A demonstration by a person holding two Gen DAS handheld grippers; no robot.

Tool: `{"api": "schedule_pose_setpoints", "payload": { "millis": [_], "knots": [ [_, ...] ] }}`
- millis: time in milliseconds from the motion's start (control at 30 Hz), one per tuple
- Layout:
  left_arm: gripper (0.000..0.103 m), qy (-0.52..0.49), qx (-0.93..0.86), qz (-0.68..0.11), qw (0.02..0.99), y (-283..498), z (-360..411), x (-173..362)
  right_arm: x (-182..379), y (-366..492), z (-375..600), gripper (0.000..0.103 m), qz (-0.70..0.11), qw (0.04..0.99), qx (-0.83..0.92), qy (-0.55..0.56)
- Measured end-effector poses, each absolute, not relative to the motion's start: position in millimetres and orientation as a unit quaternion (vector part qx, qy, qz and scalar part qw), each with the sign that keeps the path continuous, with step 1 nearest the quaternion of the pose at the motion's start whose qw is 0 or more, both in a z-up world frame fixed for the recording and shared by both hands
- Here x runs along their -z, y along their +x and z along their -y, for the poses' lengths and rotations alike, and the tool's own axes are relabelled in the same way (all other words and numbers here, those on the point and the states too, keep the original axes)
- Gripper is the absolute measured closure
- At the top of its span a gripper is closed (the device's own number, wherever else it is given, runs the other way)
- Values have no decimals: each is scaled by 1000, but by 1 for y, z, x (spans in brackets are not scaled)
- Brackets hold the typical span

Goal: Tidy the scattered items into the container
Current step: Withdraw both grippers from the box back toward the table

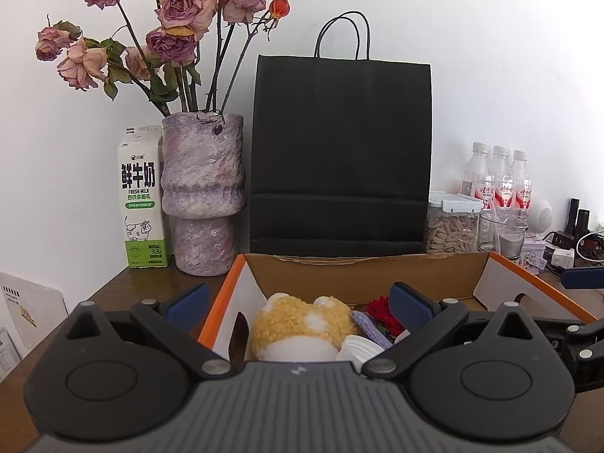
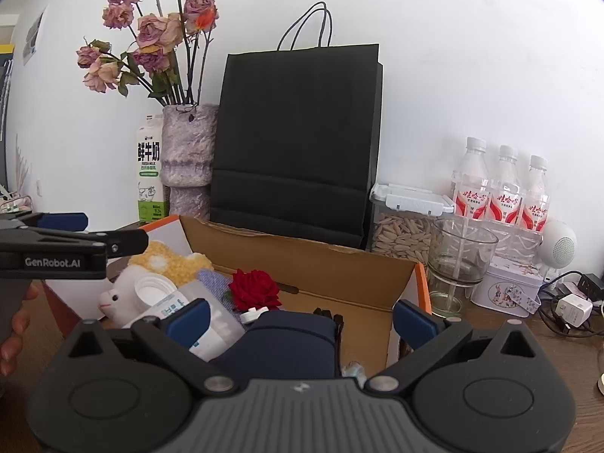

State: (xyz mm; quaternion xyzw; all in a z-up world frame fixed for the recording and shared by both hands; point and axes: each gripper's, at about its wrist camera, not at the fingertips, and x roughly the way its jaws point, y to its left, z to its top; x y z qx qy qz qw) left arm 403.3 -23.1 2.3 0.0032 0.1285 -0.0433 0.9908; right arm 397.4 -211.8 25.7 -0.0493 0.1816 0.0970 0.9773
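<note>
From the left wrist, the left gripper [image 1: 298,302] hangs with its blue-padded jaws spread and empty over the orange-edged cardboard box [image 1: 377,271], where a yellow-and-white plush toy [image 1: 302,324] lies at six o'clock with a red fabric rose [image 1: 381,311] just beside it toward three o'clock. From the right wrist, the right gripper [image 2: 302,319] is likewise spread wide and empty above a dark navy pouch [image 2: 290,339] in the box, the rose at twelve o'clock from the pouch, a translucent white plastic bottle [image 2: 181,307] at nine o'clock.

place: likely a home | cues — dried roses [image 1: 177,11], milk carton [image 1: 141,196]
</note>
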Motion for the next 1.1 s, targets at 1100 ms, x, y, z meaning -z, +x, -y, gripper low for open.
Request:
{"api": "schedule_pose_setpoints", "payload": {
  "millis": [1100],
  "knots": [
    [0,-43,5,-129,991,308,26,-3,-23,284,212,0,-160,983,-50,-72]
  ]
}}
